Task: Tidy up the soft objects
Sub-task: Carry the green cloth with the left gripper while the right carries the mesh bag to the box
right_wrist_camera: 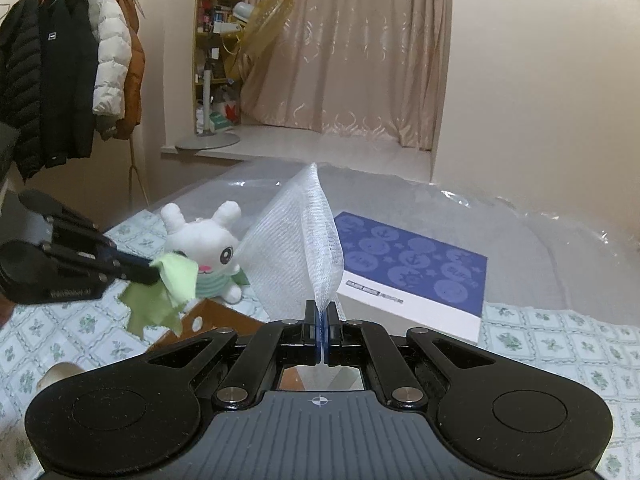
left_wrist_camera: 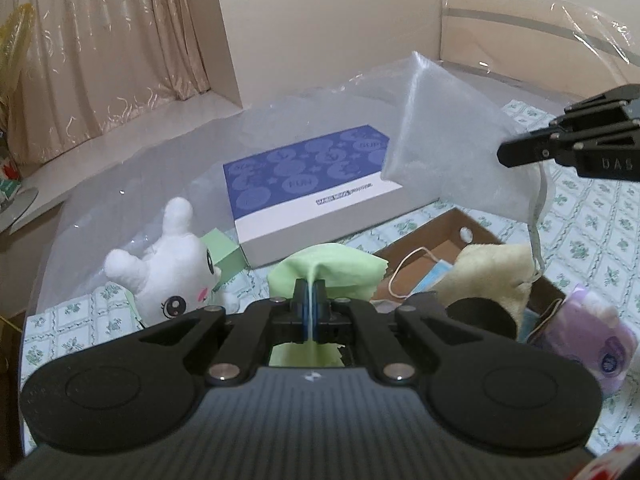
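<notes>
My left gripper is shut on a light green cloth, which hangs from its tips above the bed; the same gripper and cloth show at the left of the right wrist view. My right gripper is shut on a white mesh bag, held up in the air. In the left wrist view that gripper enters from the right with the mesh bag. A white plush rabbit lies on the bed. An open cardboard box holds a yellow towel and a blue face mask.
A flat blue-and-white box lies on the plastic-covered bed beyond the toys. A purple tissue pack sits at the cardboard box's right end. The bedsheet is patterned green and white. A coat rack and a curtain stand behind.
</notes>
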Motion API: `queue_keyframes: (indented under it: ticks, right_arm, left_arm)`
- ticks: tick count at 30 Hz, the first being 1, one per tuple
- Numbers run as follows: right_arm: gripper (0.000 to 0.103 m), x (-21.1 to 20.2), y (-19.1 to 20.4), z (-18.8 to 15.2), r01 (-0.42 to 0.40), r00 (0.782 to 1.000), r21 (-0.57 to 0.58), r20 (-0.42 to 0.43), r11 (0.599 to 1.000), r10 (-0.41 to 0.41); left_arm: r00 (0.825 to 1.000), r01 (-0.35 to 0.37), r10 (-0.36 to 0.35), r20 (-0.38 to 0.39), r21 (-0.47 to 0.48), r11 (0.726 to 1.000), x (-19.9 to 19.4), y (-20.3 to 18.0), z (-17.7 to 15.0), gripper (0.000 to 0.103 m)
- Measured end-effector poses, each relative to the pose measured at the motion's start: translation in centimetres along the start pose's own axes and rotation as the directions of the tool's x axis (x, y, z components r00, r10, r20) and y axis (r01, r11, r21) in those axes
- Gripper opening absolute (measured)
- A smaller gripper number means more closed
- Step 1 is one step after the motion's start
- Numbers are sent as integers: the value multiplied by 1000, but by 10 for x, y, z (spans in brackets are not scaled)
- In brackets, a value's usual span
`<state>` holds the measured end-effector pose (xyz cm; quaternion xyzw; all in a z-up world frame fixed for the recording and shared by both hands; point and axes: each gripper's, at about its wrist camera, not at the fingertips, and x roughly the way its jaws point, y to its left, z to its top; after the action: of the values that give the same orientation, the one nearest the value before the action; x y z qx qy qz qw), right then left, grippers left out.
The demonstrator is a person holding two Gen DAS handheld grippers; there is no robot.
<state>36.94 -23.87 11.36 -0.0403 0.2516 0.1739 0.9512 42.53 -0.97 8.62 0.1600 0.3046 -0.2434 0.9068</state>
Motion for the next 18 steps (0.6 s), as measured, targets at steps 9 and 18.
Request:
queue_keyframes:
  ticks: [9,18]
  right_arm:
    - [1,32,-8,-2,-19,999,52,-47,998,22]
    - [1,56,-16,-15,-36,992,132,-111,991,51]
  left_arm:
    - [999,14,-15,-37,-6,1000,31,4,-11,1]
    - [996,40,-42,-73,-20,999,64,5,-23,1]
